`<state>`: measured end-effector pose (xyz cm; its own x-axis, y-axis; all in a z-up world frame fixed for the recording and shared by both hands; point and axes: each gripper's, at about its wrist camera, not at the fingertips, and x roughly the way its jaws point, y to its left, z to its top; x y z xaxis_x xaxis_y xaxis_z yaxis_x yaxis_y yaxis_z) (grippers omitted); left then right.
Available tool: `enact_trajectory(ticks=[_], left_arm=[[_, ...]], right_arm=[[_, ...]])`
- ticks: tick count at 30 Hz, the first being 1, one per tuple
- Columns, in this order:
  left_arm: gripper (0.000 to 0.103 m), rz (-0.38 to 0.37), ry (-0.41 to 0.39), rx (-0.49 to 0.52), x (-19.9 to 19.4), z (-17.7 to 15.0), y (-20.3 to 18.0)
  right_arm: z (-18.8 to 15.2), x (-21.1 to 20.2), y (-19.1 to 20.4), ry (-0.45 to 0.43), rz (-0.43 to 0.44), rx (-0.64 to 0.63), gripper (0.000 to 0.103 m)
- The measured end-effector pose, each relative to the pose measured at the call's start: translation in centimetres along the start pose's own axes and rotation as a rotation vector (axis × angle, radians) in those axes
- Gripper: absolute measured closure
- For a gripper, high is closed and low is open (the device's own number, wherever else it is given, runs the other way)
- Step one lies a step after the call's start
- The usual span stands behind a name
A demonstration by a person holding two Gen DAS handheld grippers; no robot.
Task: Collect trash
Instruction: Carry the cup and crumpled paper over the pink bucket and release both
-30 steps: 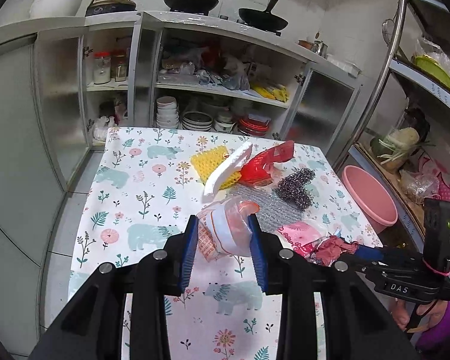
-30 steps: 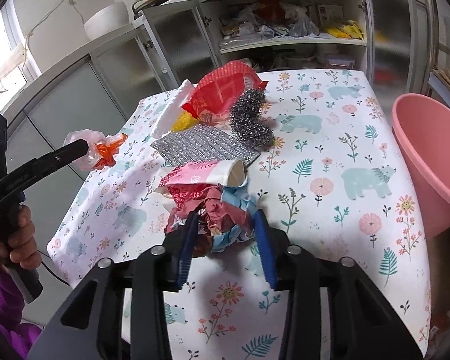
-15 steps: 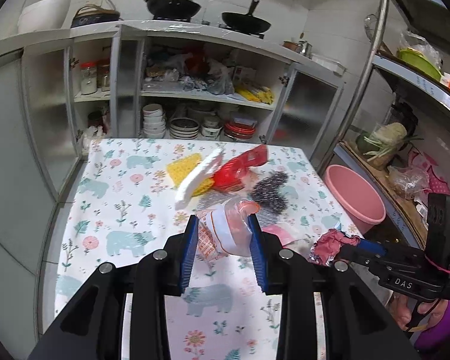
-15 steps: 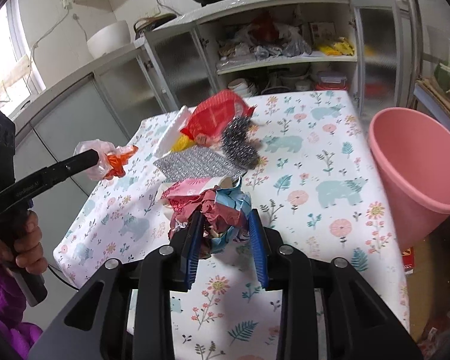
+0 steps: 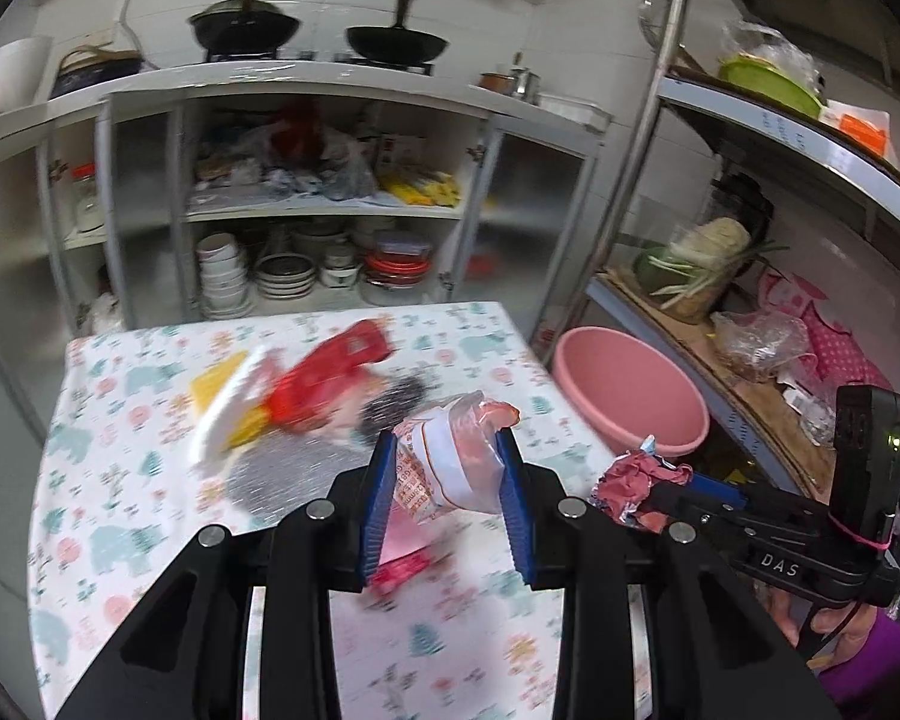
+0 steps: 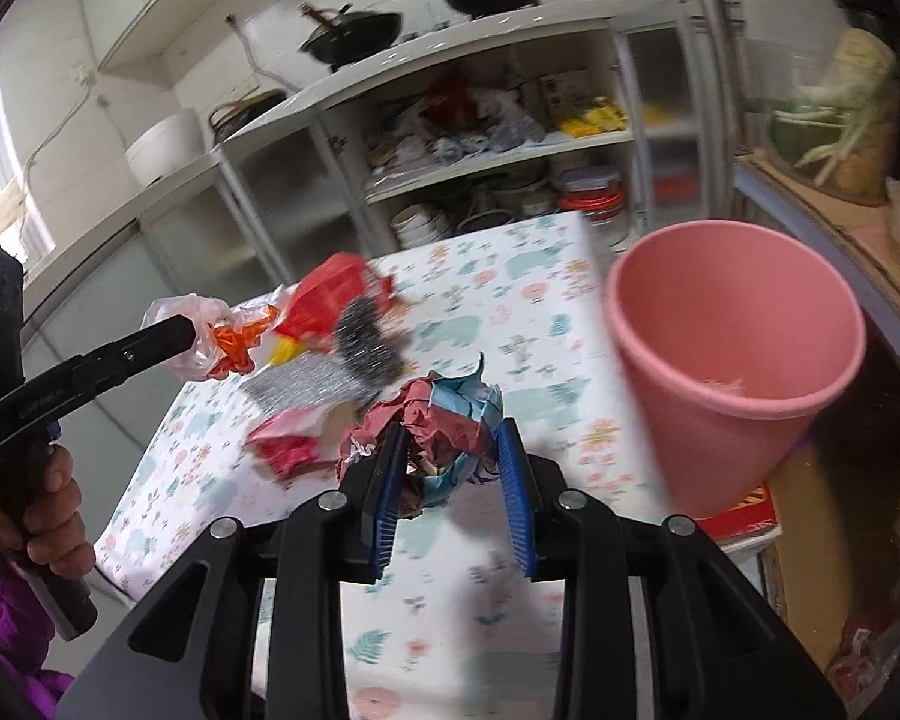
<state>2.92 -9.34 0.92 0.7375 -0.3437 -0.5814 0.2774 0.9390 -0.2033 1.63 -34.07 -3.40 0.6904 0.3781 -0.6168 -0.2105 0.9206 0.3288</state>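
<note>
Item: left gripper (image 5: pixel 447 474) clamped on a clear plastic wrapper (image 5: pixel 450 456), right gripper (image 6: pixel 453 456) clamped on a crumpled red-and-blue wrapper wad (image 6: pixel 444 420), both held above the floral tablecloth (image 6: pixel 528 312), evidently bound for the pink bin (image 6: pixel 732 360) beside the table.

Home kitchen, woks (image 5: pixel 243 27), stacked bowls (image 5: pixel 219 273)

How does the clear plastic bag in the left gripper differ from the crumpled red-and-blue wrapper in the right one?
The clear plastic bag is see-through with orange print; the crumpled red-and-blue wrapper is opaque. The bag is loosely bunched, the wrapper tightly wadded. Both are clamped and lifted off the table: bag in the left gripper, wrapper in the right gripper.
</note>
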Motion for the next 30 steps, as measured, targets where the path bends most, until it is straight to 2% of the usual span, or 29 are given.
enact_trajectory(ticks=[15,25,30], left_arm=[[0.071,-0.144,0.013,0.094,8.1,4.3,-9.0],[0.071,-0.216,0.07,0.149,14.9,5.1,-14.4],[0.07,-0.204,0.109,0.146,18.0,4.6,-15.4]], right_arm=[[3.8,-2.1,-8.5,-0.139,-0.211,0.098,0.072],[4.9,0.4,-11.5,-0.129,-0.331,0.088,0.072],[4.7,1.5,-12.7,-0.109,-0.37,0.091,0.072]])
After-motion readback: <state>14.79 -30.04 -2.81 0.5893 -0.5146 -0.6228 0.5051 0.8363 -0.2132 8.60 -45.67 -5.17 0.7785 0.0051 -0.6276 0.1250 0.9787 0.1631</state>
